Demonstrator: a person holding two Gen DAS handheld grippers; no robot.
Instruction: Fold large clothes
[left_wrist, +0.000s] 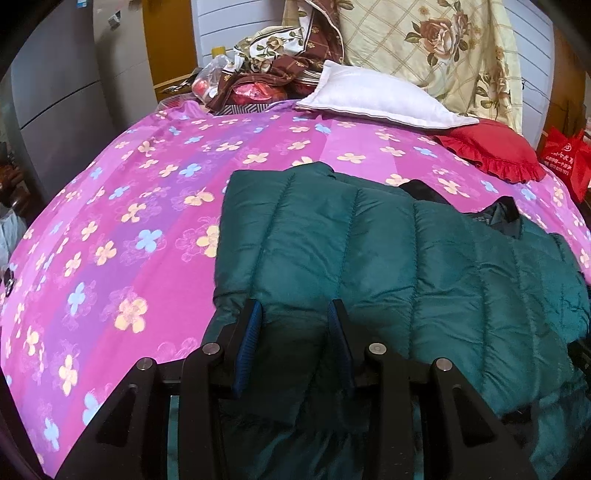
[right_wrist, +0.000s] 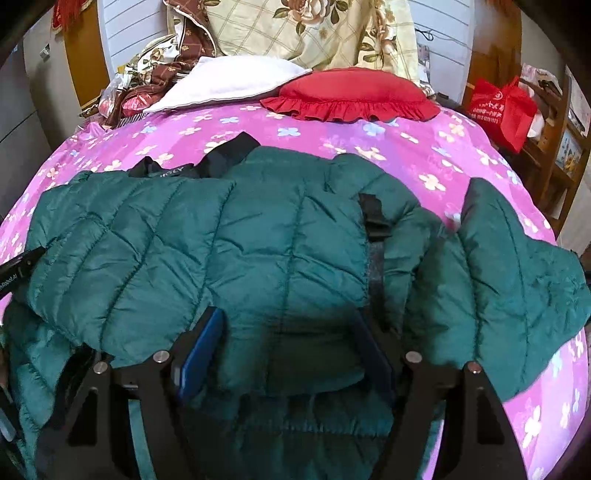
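I had the dark green quilted puffer jacket (right_wrist: 280, 243) lying spread across the bed's pink flowered cover (left_wrist: 110, 229), its black collar toward the white pillow (left_wrist: 380, 96) and red frilled cushion (right_wrist: 351, 96). My left gripper (left_wrist: 295, 314) sat at the jacket's near edge, fingers parted around a fold of it. My right gripper (right_wrist: 288, 325) stood likewise, fingers (right_wrist: 201, 354) spread wide with padding bulging between.

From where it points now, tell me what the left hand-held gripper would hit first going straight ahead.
The green jacket: the left hand-held gripper already has its fabric between its open fingers. Beyond lies the pink bedspread, then probably the white pillow.
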